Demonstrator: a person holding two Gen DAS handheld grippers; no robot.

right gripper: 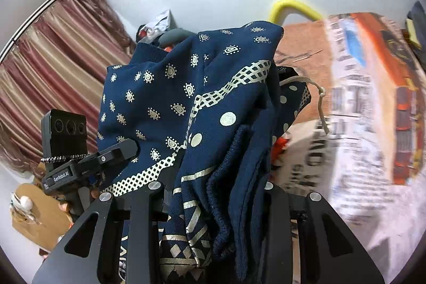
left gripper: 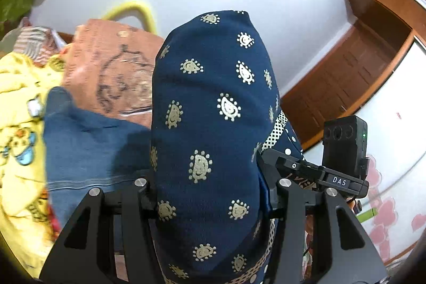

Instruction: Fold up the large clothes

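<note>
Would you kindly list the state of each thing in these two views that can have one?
navy printed garment: lifted, bunched, gripped at both ends.
left gripper: jaws shut on the garment.
right gripper: jaws shut on the garment's bunched layers.
drawstring: loose, dangling, knotted.
blue cloth: lying on the bed.
curtain: drawn.
wooden door: closed.

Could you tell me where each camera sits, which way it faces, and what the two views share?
Left wrist: sits on the left tongs, looking along them at bunched navy printed cloth they clamp; the right tongs show beside it.
Right wrist: sits on the right tongs, looking at the same cloth; the left tongs show at left.
Shared: the cloth, yellow pipe, white wall.
</note>
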